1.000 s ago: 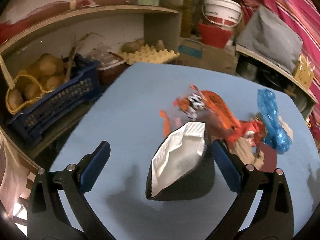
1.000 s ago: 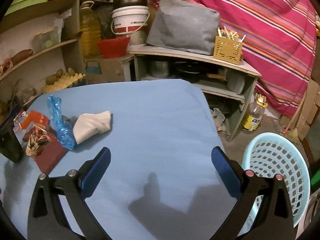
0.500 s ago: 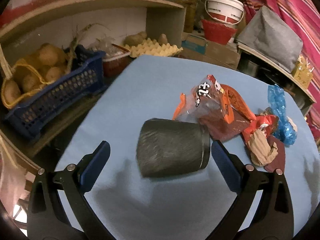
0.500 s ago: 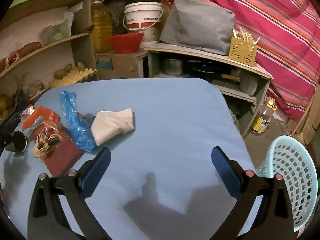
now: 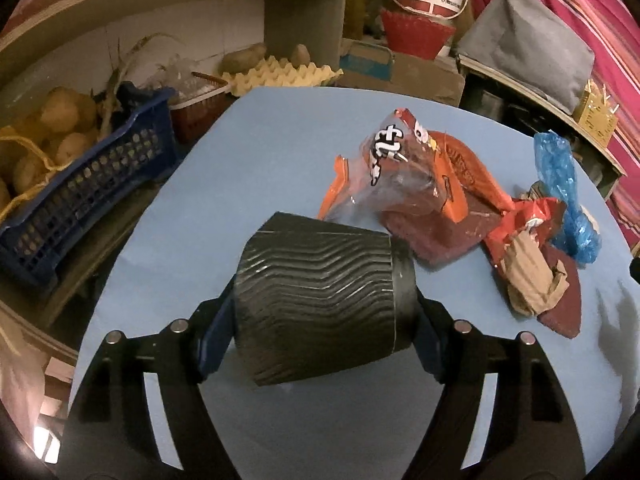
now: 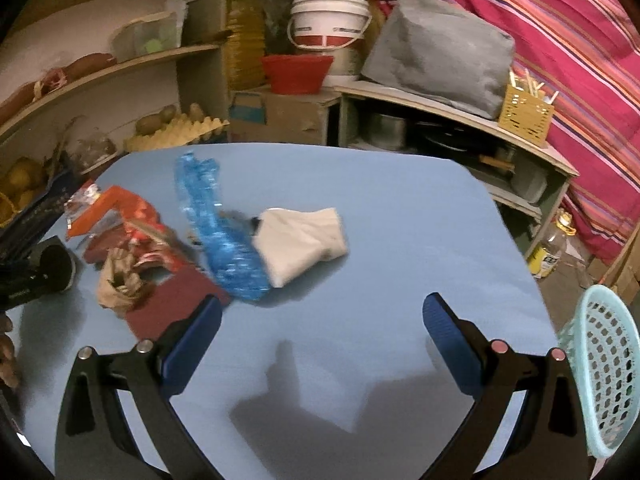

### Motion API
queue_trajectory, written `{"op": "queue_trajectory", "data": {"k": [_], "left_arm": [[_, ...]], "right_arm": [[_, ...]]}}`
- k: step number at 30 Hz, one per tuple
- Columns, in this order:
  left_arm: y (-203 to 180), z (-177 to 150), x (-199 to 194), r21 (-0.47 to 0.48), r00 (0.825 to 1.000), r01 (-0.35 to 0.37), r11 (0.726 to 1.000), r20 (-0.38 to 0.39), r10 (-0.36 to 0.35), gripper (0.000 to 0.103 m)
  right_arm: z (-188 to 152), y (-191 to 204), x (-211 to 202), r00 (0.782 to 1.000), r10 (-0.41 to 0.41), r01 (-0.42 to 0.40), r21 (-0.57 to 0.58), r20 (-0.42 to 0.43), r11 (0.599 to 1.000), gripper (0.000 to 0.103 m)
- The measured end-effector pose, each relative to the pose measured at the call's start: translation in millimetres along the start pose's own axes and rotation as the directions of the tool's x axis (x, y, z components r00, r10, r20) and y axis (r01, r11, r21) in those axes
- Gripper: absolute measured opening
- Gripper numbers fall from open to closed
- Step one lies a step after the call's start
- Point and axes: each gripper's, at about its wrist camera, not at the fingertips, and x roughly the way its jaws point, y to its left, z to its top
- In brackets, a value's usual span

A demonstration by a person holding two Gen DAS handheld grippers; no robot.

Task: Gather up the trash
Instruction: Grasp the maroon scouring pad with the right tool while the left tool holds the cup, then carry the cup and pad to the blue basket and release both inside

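Observation:
A black ribbed paper cup [image 5: 320, 300] lies on its side on the blue table [image 5: 248, 184]. My left gripper [image 5: 320, 336] has its blue pads against both ends of the cup. Beyond it lie orange snack wrappers [image 5: 424, 168], dark red paper [image 5: 436, 232], a crumpled brown scrap [image 5: 528, 272] and a blue plastic bag [image 5: 560, 184]. My right gripper [image 6: 322, 340] is open and empty above bare table. In its view the blue bag [image 6: 220, 232], a white crumpled paper [image 6: 300, 240] and the brown scrap [image 6: 120, 280] lie ahead-left.
A light-blue perforated basket [image 6: 600, 372] stands past the table's right edge. A dark blue crate of potatoes [image 5: 72, 184] sits on a shelf left of the table. Shelves with an egg tray [image 5: 280, 74], buckets and pots stand behind.
The cup went from upright to lying on its side. My left gripper moved in and closed on it. My right gripper moved left, toward the trash pile.

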Motion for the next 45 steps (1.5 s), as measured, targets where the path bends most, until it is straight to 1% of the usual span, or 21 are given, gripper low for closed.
{"op": "queue_trajectory", "data": {"k": [7, 9, 12, 17, 19, 21, 22, 26, 27, 29, 32, 34, 45], "left_arm": [[1.7, -2.2, -20.0, 0.022, 0.998, -0.029, 0.999, 0.059, 0.028, 0.074], [3.6, -2.0, -28.8, 0.026, 0.996, -0.037, 0.999, 0.083, 0.035, 0.074], [8.4, -1.5, -37.0, 0.020, 0.995, -0.036, 0.999, 0.098, 0.034, 0.074], [19.4, -3.4, -42.0, 0.011, 0.994, -0.040, 0.999, 0.105, 0.038, 0.074], [22.6, -5.0, -41.9, 0.016, 0.994, -0.047, 0.999, 0.104, 0.045, 0.074], [24.7, -6.2, -41.0, 0.018, 0.994, -0.047, 0.999, 0.099, 0.045, 0.074], [25.6, -7.1, -40.9, 0.021, 0.994, -0.048, 0.999, 0.099, 0.045, 0.074], [25.1, -7.5, -40.7, 0.033, 0.994, -0.057, 0.998, 0.099, 0.054, 0.074], [24.4, -7.3, -41.0, 0.033, 0.994, -0.058, 0.998, 0.099, 0.054, 0.074], [23.0, -5.6, -42.5, 0.032, 0.993, -0.053, 0.998, 0.104, 0.050, 0.074], [19.0, -3.2, -47.2, 0.033, 0.992, -0.043, 0.999, 0.117, 0.039, 0.074], [14.2, -2.1, -50.4, 0.039, 0.992, -0.040, 0.998, 0.124, 0.034, 0.074], [-14.2, 0.4, -68.6, 0.067, 0.987, -0.033, 0.997, 0.157, 0.022, 0.074]], "right_arm": [[-7.1, 42.1, 14.5, 0.994, 0.092, -0.091, 0.020, -0.055, 0.996, 0.098], [-10.0, 59.0, 19.4, 0.992, 0.096, -0.095, 0.017, -0.080, 0.995, 0.098], [-14.5, 82.1, 24.1, 0.989, 0.098, -0.098, 0.005, -0.112, 0.995, 0.098], [-23.6, 110.7, 35.6, 0.984, 0.049, -0.057, -0.045, -0.168, 0.997, 0.098], [-23.8, 116.9, 41.4, 0.985, -0.004, -0.009, -0.079, -0.173, 0.997, 0.098], [-22.2, 118.6, 45.4, 0.984, -0.038, 0.022, -0.092, -0.174, 0.996, 0.098], [-21.5, 117.2, 47.4, 0.983, -0.038, 0.023, -0.085, -0.181, 0.996, 0.098], [-16.5, 105.6, 55.9, 0.978, 0.003, -0.009, -0.025, -0.207, 1.000, 0.097], [-15.6, 103.4, 58.1, 0.977, 0.019, -0.023, -0.015, -0.212, 1.000, 0.090], [-14.3, 99.9, 59.8, 0.975, 0.055, -0.056, 0.001, -0.215, 0.998, 0.082], [-16.4, 98.9, 57.9, 0.975, 0.066, -0.071, -0.013, -0.211, 0.997, 0.081], [-19.0, 94.0, 53.6, 0.975, 0.081, -0.084, -0.005, -0.207, 0.996, 0.077], [-24.1, 62.7, 20.3, 0.976, 0.120, -0.129, -0.038, -0.182, 0.991, 0.077]]}}
